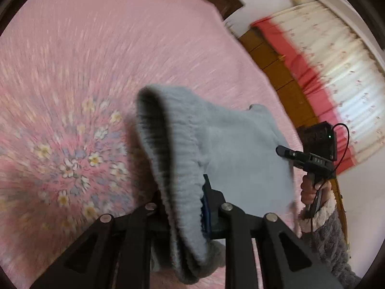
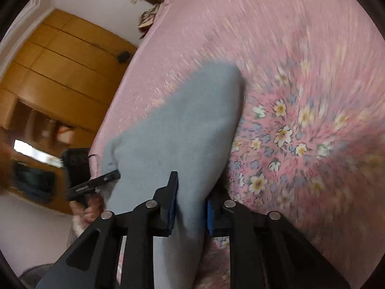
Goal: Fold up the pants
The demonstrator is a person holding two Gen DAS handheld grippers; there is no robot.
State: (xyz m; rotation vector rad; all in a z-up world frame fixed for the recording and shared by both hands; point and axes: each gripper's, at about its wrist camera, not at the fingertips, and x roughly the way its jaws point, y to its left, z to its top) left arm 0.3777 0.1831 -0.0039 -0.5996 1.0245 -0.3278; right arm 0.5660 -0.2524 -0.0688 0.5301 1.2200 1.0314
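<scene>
Grey-blue pants (image 1: 240,149) hang stretched between my two grippers above a pink floral bedspread (image 1: 96,60). My left gripper (image 1: 182,192) is shut on the ribbed waistband (image 1: 173,144), which folds over its fingers. In the right wrist view, smooth grey cloth of the pants (image 2: 182,125) runs between the blue pads, and my right gripper (image 2: 191,192) is shut on it. Each view shows the other gripper at the cloth's far edge: the right gripper (image 1: 288,154) and the left gripper (image 2: 113,175). Both views are blurred.
The bedspread (image 2: 300,48) fills most of both views, with a flower pattern (image 2: 284,132) under the pants. Beside the bed stand a wooden wardrobe (image 2: 60,72) and a white and red curtain (image 1: 336,60). A hand in a fluffy sleeve (image 1: 322,216) holds the right gripper.
</scene>
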